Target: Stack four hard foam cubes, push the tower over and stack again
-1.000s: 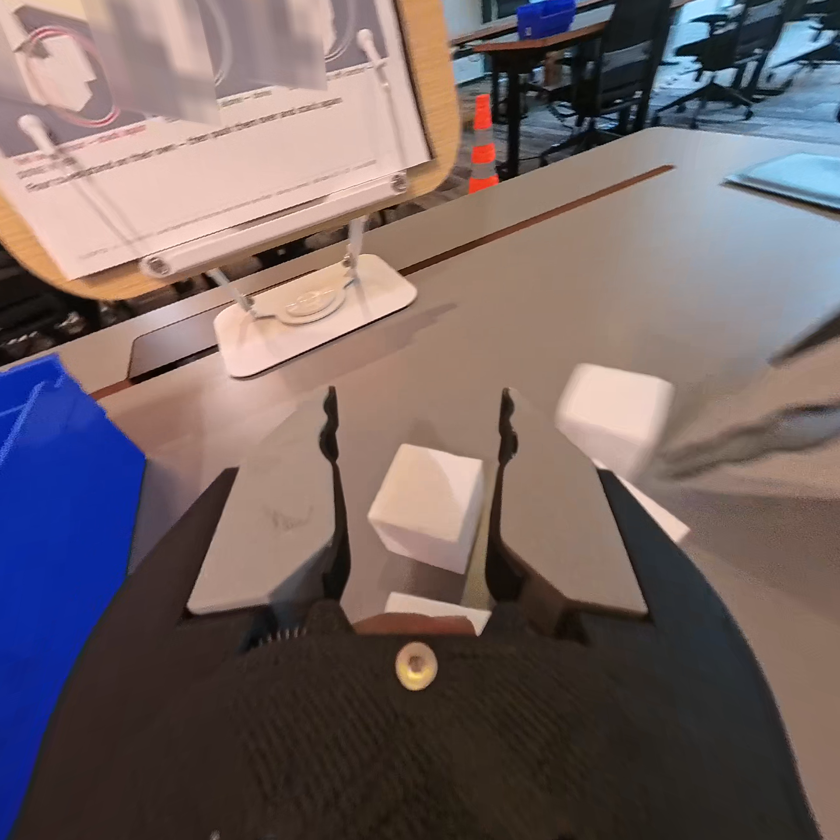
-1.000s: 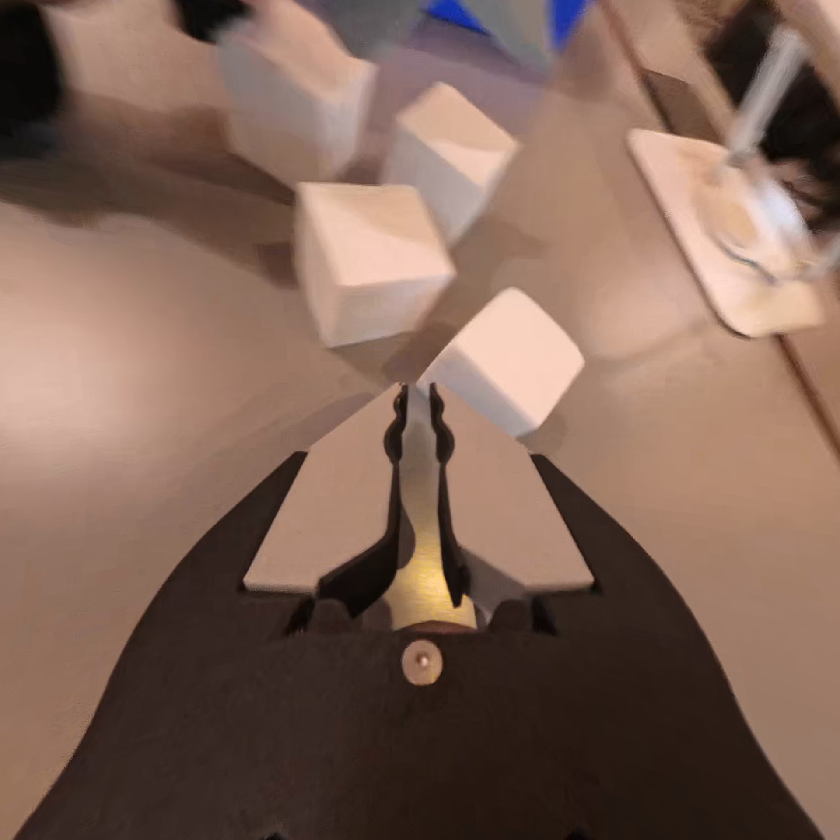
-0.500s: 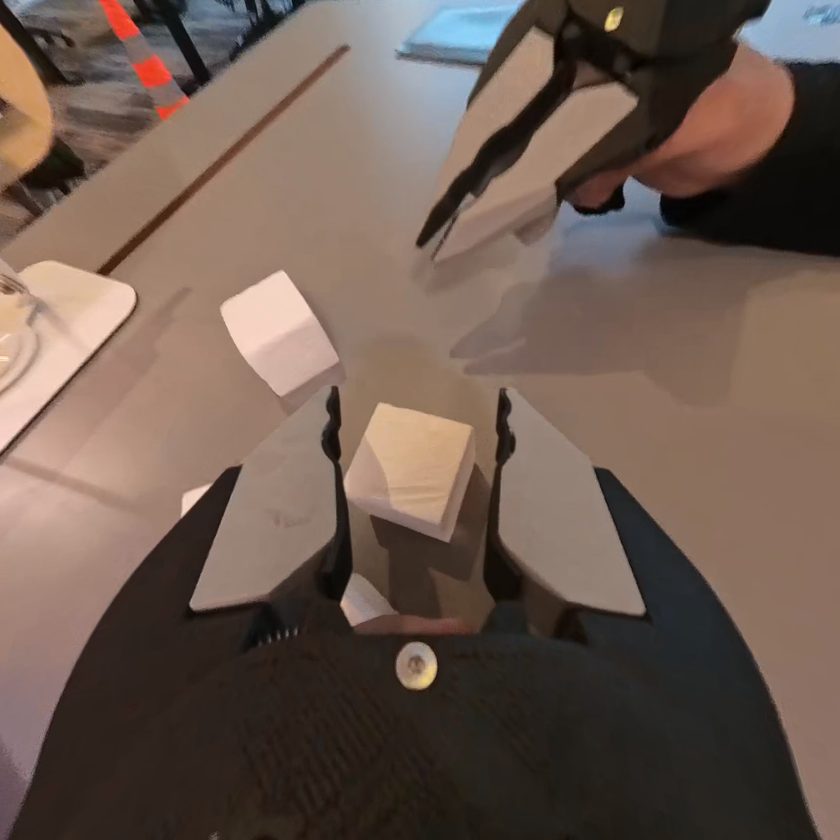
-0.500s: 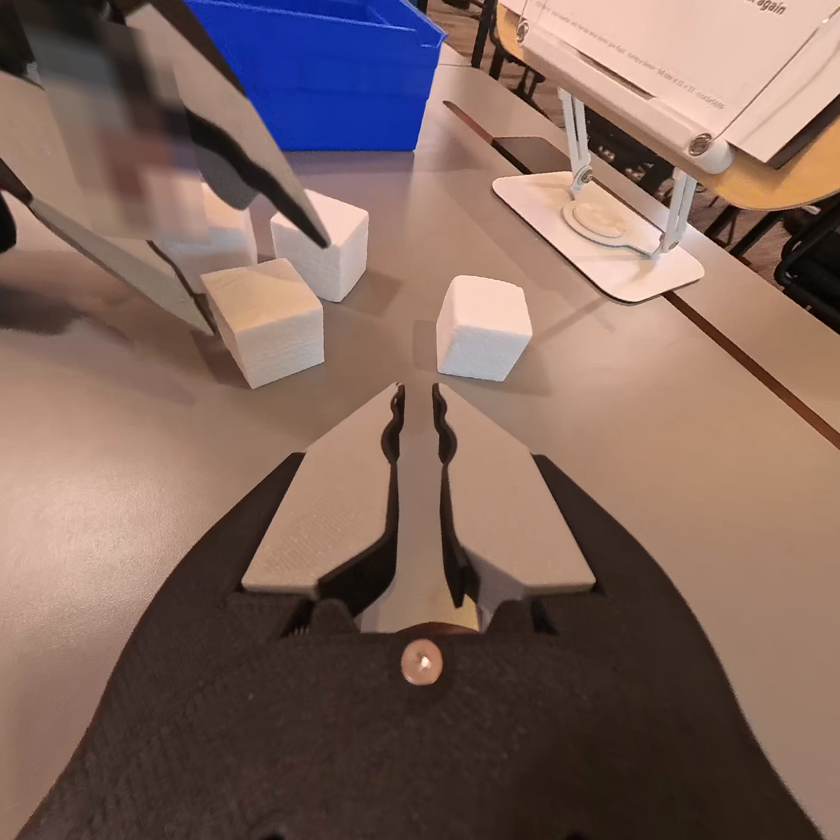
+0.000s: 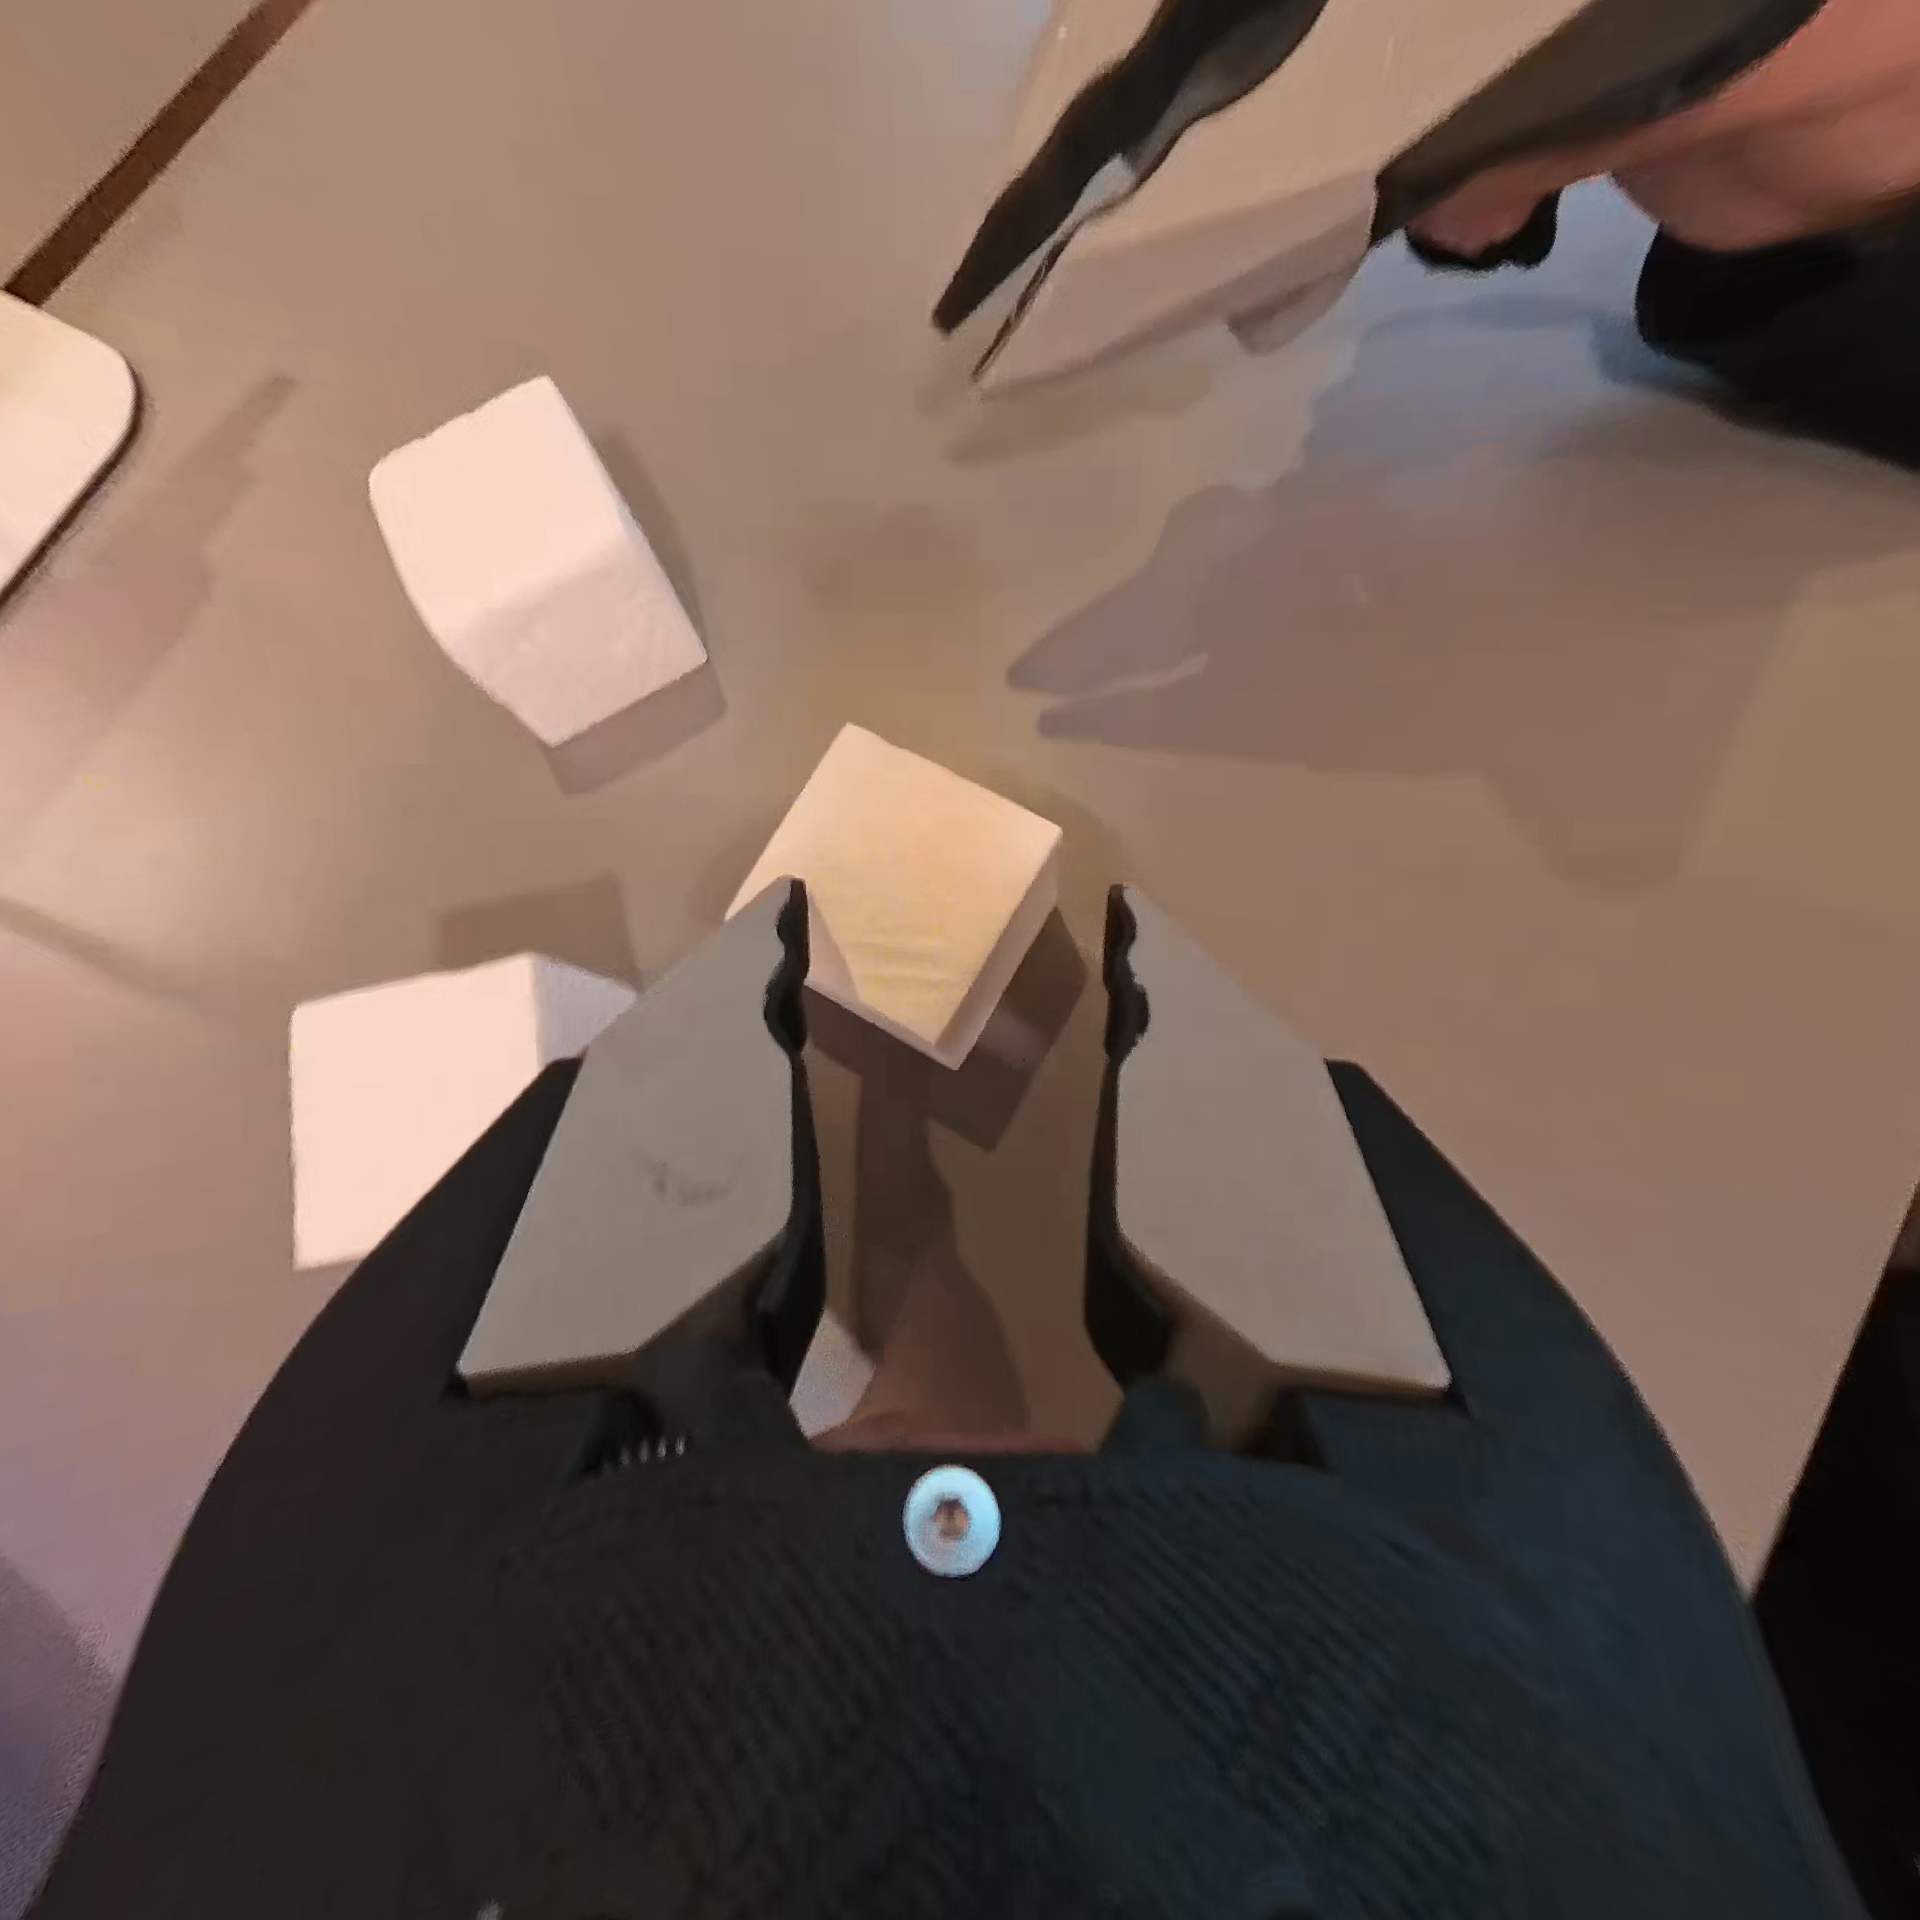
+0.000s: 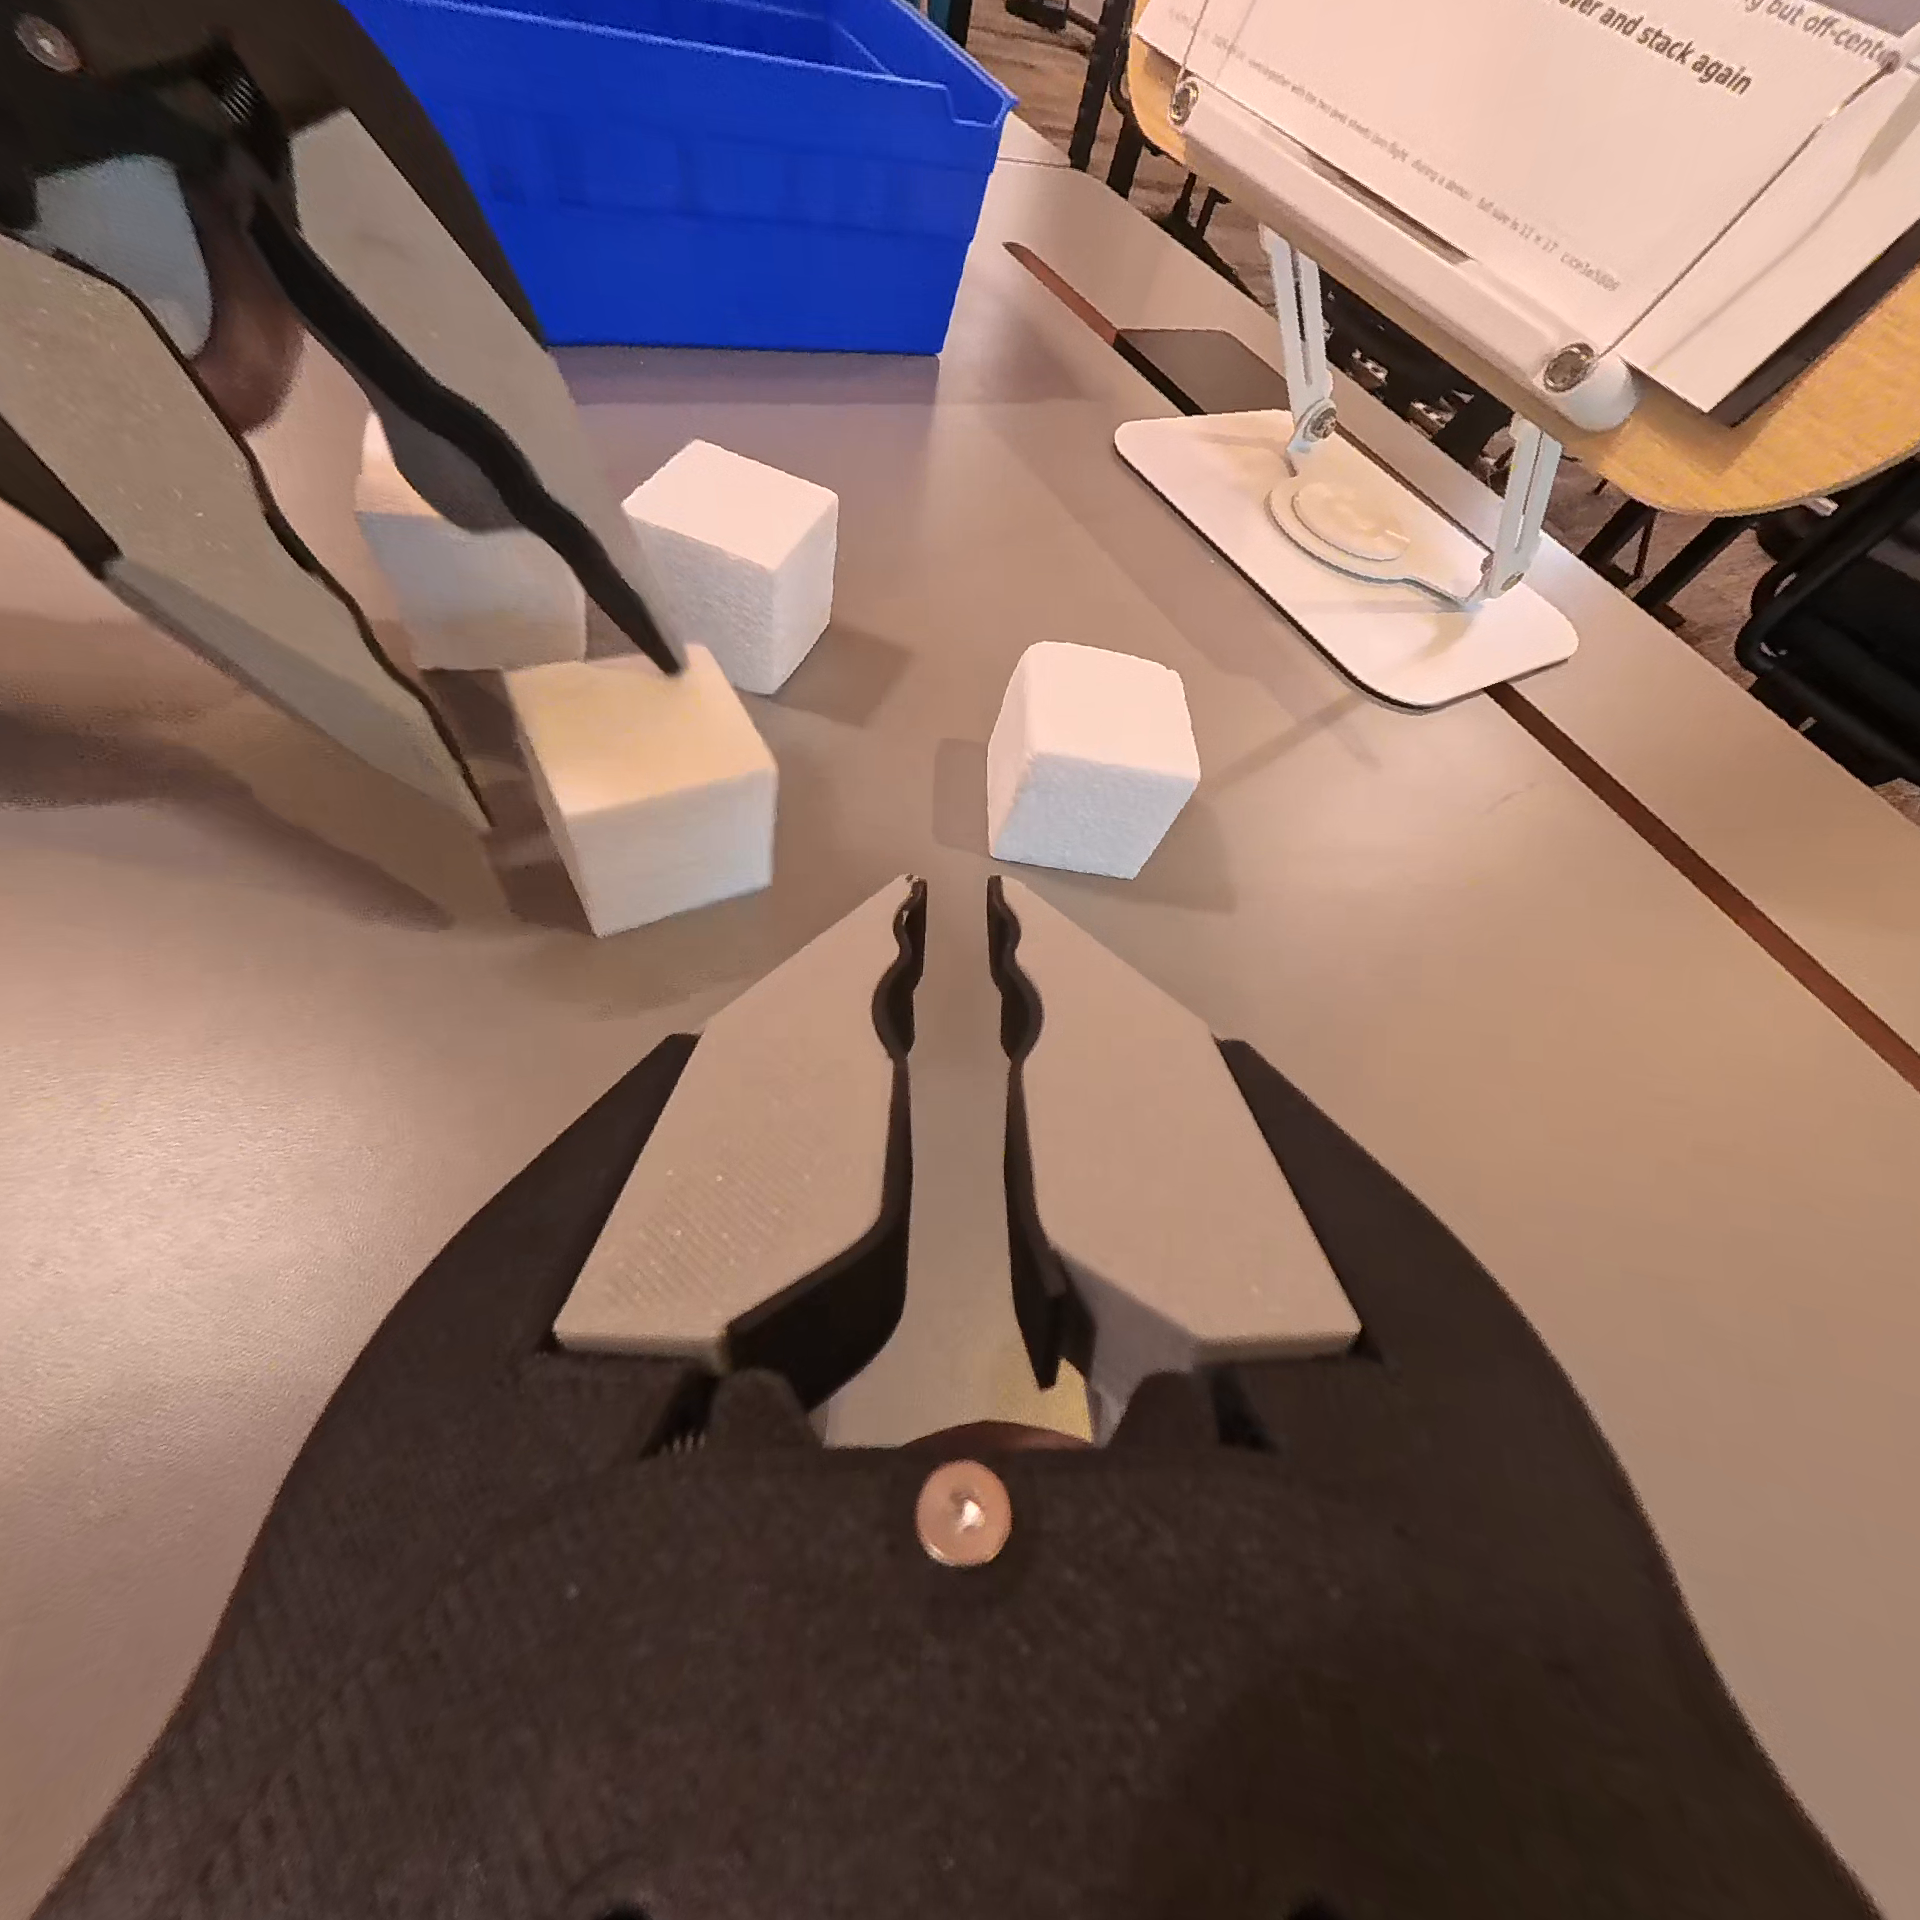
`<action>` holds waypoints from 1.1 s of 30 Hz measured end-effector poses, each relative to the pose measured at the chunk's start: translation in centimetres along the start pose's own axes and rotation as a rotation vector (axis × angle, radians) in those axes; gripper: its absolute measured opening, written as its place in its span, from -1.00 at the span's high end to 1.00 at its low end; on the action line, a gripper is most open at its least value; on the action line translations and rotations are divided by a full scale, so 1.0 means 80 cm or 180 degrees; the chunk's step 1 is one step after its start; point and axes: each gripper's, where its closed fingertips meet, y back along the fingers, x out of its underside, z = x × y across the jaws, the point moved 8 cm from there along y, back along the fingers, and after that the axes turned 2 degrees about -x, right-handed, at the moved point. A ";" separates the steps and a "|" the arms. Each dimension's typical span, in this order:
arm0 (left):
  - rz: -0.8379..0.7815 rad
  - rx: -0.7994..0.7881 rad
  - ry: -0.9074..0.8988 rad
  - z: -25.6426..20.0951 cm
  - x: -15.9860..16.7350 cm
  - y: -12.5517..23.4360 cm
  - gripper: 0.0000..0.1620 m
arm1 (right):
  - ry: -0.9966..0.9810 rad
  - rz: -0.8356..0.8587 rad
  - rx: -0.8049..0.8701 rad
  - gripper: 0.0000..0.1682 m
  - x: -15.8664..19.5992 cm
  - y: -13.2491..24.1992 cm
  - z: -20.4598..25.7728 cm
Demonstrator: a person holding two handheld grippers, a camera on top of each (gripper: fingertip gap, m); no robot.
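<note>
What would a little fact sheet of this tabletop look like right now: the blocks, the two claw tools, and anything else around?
Cubes: four white foam cubes, all lying apart on the table, none stacked
Nearest cube: between the open fingers of the left gripper
Lone cube: just ahead of the right gripper
Other two: cube by the bin side; cube partly hidden behind the left gripper
Right gripper: empty, fingers slightly apart
Background: blue bin, paper on a white stand
</note>
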 end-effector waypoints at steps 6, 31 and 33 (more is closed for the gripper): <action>-0.0266 0.0002 -0.0073 -0.031 -0.036 -0.034 0.26 | 0.0056 0.0050 0.0039 0.90 0.001 -0.001 0.000; 0.0022 -0.0770 0.0963 0.073 0.055 0.089 0.11 | -0.0181 -0.0200 -0.0159 0.80 -0.003 0.001 0.000; 0.0188 -0.0877 0.0927 0.073 0.059 0.085 0.11 | -0.0192 -0.0186 -0.0146 0.80 -0.002 0.000 -0.001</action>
